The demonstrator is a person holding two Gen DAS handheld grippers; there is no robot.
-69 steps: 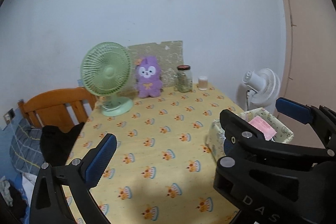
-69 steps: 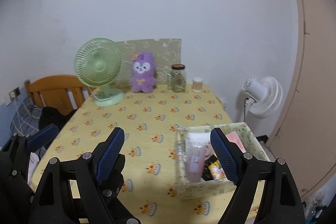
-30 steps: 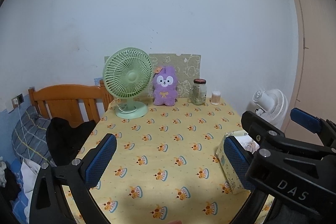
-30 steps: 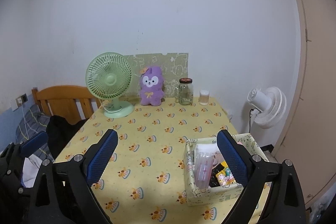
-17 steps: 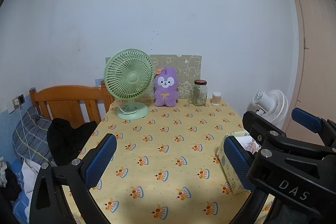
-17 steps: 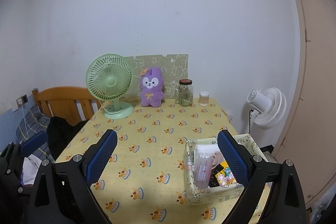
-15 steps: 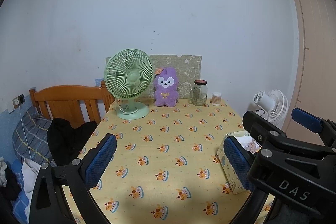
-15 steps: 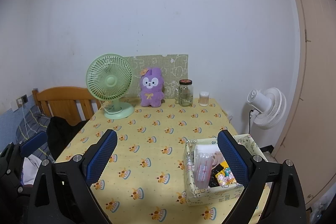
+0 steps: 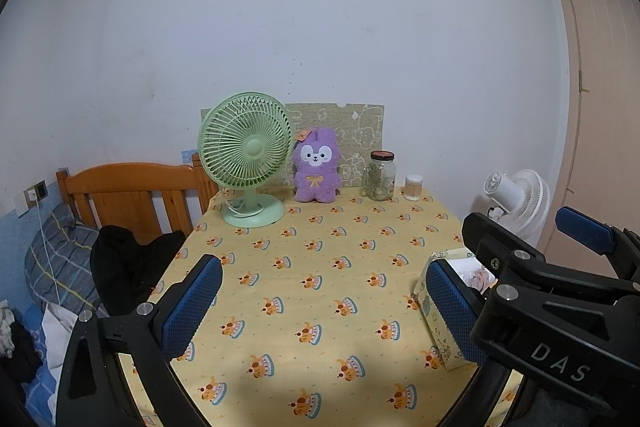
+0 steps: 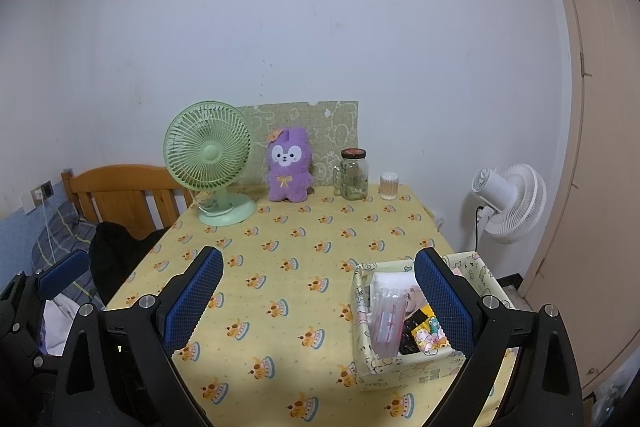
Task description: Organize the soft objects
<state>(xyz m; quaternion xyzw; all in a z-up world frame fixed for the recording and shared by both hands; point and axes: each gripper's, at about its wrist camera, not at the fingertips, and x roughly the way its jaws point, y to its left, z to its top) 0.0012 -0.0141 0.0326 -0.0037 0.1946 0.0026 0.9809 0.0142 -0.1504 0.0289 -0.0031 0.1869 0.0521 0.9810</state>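
A purple plush rabbit (image 9: 317, 166) (image 10: 288, 165) sits upright at the far edge of the table, leaning on a patterned board. A patterned fabric box (image 10: 404, 363) (image 9: 434, 311) stands at the near right, holding tissue packs, a pink packet and small items. My left gripper (image 9: 324, 307) hangs open over the near table edge with nothing between its blue pads. My right gripper (image 10: 320, 301) is open too, its right finger in front of the box. Both are far from the plush.
A green desk fan (image 9: 246, 159) stands left of the plush; a glass jar (image 9: 381, 176) and a cotton-swab tub (image 9: 413, 187) to its right. The yellow tablecloth (image 9: 320, 259) covers the table. A wooden headboard (image 9: 132, 195), dark clothing (image 9: 128, 263) and a white floor fan (image 10: 508, 203) flank it.
Both grippers have pulled back and risen from the table since 2.3 s ago, widening the view. Over the last half second nothing has moved; both stay open.
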